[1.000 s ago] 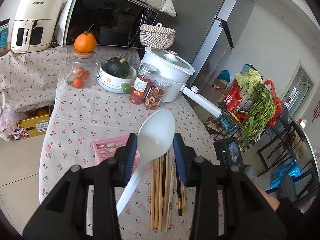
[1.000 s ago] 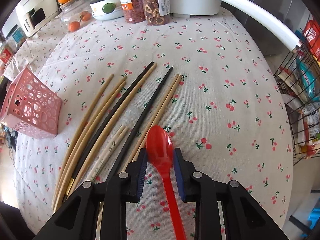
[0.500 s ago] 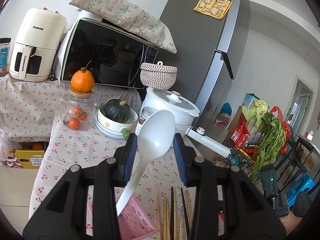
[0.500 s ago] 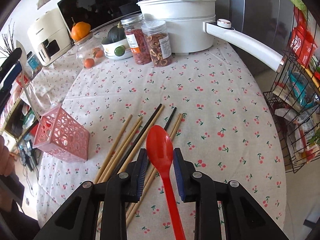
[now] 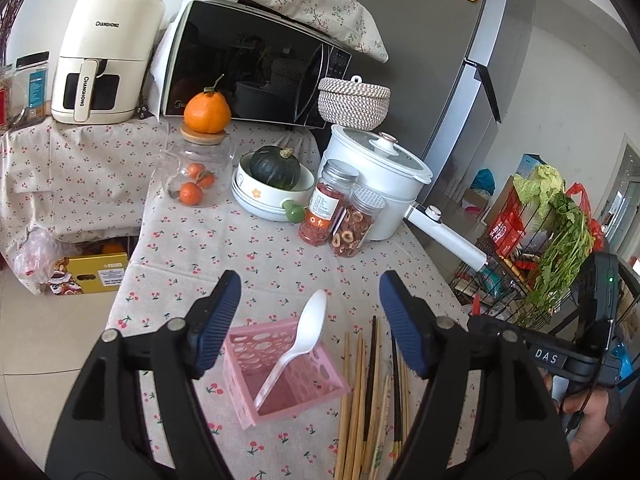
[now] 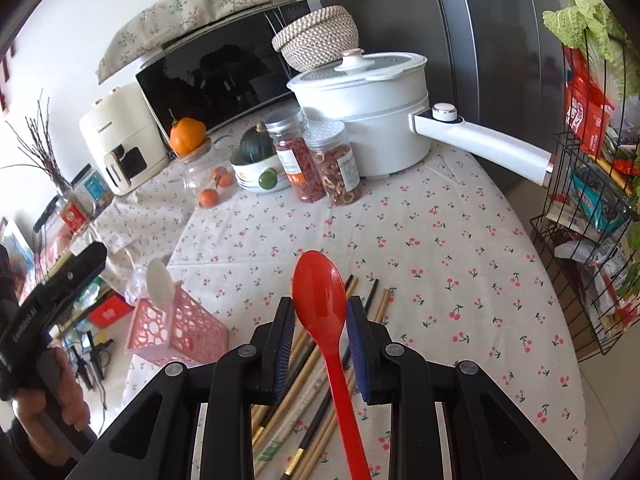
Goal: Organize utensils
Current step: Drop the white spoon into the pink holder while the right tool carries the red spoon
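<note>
Left gripper (image 5: pixel 308 324): jaws opening wide, nothing between the pads; the white spoon (image 5: pixel 298 346) stands free below them in the pink basket (image 5: pixel 244 344), handle down inside, bowl leaning over the far rim. Right gripper (image 6: pixel 318 330): jaws narrow, pads pressed on the neck of the red spoon (image 6: pixel 320 300), bowl forward, handle running back under the camera, carried clear of the cloth. Step in hand, by my reading: white spoon just delivered, red spoon on its way to the basket. Next move likely calls for swinging the red spoon left to the basket mouth and tipping it handle-down. Chopsticks (image 6: pixel 308 364) lie loose just right of the basket, not yet sorted. Open cloth beyond the basket up to the jars (image 5: pixel 340 216); table edge (image 5: pixel 116 312) close on the basket's left, so a knock that way could send it off.
</note>
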{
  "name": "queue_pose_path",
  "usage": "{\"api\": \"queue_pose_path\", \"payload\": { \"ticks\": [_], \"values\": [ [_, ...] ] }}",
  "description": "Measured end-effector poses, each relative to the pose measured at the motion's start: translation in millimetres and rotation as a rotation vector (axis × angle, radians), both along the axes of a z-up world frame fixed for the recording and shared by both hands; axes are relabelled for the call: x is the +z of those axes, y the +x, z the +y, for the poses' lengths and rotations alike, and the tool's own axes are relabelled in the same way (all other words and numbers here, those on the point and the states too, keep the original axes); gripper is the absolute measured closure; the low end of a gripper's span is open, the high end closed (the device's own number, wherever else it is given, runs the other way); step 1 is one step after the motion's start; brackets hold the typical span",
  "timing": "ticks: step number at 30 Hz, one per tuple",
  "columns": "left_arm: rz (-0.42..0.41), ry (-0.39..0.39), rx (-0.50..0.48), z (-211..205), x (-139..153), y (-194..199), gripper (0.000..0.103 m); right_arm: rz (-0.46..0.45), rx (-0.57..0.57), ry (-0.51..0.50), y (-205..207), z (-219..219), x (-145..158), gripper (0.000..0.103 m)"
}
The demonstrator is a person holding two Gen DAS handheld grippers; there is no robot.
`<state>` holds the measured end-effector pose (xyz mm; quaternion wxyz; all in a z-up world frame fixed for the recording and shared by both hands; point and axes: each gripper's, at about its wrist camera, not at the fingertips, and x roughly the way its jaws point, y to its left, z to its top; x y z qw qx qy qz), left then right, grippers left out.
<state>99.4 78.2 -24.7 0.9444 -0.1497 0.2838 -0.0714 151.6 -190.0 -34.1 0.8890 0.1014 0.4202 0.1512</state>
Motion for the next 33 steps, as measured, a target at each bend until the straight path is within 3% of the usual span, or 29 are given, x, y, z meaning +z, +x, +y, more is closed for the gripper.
{"api": "queue_pose_path", "payload": {
  "ticks": [7,13,19,28,33],
  "values": [
    [0.206,0.125,0.059,17,6,-21,0.014,-0.150,0.026,0.138,-22,27,39,0.076],
    [0.362,0.131,0.075,42,-20,-22,0.013,-0.277,0.032,0.289,-26,62,72,0.076],
    [0.398,0.170,0.128,69,-27,-24,0.013,-0.386,-0.003,0.369,-21,106,78,0.076],
    [0.446,0.127,0.147,94,-31,-17,0.013,-0.513,-0.092,0.314,-14,157,60,0.076],
    [0.433,0.181,0.169,96,-28,-17,0.013,-0.512,-0.117,0.306,-7,167,46,0.076]
  ]
}}
